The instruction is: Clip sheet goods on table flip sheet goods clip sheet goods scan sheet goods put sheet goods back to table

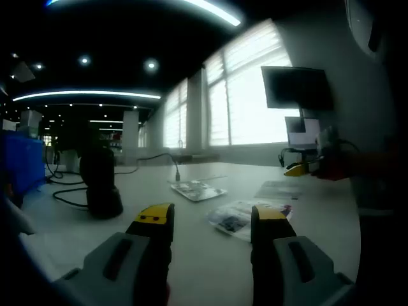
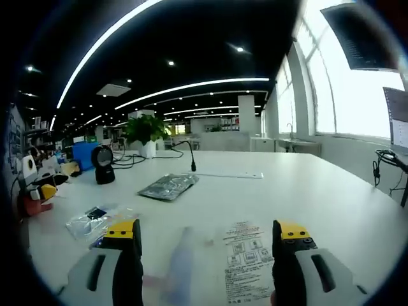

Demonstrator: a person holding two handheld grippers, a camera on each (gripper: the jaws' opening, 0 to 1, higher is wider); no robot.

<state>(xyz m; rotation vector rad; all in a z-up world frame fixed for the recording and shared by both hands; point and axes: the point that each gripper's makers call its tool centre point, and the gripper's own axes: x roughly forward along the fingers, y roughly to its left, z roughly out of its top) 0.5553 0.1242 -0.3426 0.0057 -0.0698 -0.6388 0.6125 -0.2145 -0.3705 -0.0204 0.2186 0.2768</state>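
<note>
The left gripper (image 1: 213, 220) is spread apart and empty over the white table (image 1: 191, 255); a printed sheet packet (image 1: 245, 215) lies at one o'clock, its print too blurred to read. The right gripper (image 2: 207, 233), likewise wide and empty, straddles a printed sheet (image 2: 247, 261), cut off below. A scanner (image 2: 102, 164) stands at ten o'clock.

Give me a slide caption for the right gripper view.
Open right gripper hovering above a printed sheet on the white table, scanner standing beyond.
</note>
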